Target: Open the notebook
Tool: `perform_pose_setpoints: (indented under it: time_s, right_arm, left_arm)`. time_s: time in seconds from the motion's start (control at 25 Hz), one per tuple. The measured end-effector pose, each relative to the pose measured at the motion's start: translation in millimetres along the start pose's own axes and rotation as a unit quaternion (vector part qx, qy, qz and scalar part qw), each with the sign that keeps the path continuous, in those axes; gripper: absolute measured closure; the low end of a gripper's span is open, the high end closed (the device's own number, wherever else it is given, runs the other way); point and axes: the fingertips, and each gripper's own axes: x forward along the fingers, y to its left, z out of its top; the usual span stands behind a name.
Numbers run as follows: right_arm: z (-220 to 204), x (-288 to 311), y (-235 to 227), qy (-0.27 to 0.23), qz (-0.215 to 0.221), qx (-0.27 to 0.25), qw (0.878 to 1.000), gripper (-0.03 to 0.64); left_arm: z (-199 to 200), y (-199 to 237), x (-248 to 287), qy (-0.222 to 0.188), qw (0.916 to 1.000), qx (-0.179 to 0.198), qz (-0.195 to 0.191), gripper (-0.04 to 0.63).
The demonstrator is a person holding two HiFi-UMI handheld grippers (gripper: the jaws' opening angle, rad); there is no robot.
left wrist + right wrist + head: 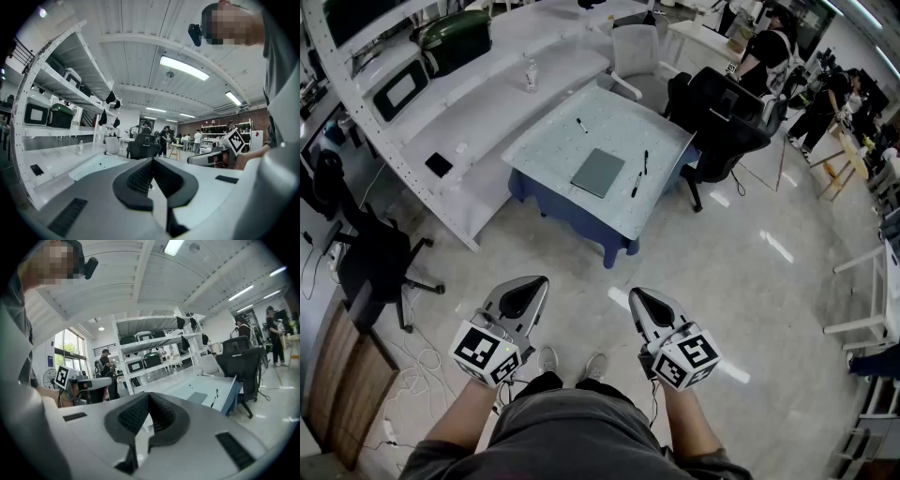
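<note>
At the far left we see a long white workbench (478,122) with a black phone (439,165) and a small bottle (531,77) on it. Lower in the head view, the left gripper (528,289) is held out in front of the body, nearly level. Its jaws are pressed together and nothing is between them. In the middle, well apart from both tools, stands a low table (544,141) with a pale top. The notebook (598,172) lies flat on it, grey and closed, a little right of the table's centre. A short marker (581,125) lies behind the notebook, and two pens (645,162) lie just beside its right edge, not touching it. To the right of the left tool, the right gripper (644,302) is held the same way; its jaws are also together and empty. It is well apart from the table. Behind the table's right corner stands a black office chair (722,122).
</note>
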Motion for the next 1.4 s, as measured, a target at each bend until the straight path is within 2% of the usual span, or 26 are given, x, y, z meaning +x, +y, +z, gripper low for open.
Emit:
perform_pose_setpoints:
  time_s: [0.56,0.92,1.4]
  right_arm:
    - [4.6,-9.3,-24.7,-0.001,0.015,-0.007,1.000,0.617]
    - [0.4,-21.7,-49.1,0.003,0.039,-0.003,0.999,0.617]
    - [11.0,-32.2,-68.3,-0.003,0.038,-0.010,0.999,0.617]
  left_arm:
    - [-8.1,-19.5,20.9,0.006,0.9998,0.000,0.019,0.595]
    - [-14.2,-40.9,45.0,0.013,0.9995,0.004,0.029,0.595]
    - [-7.8,-56.5,66.2,0.010,0.9995,0.015,0.026,0.593]
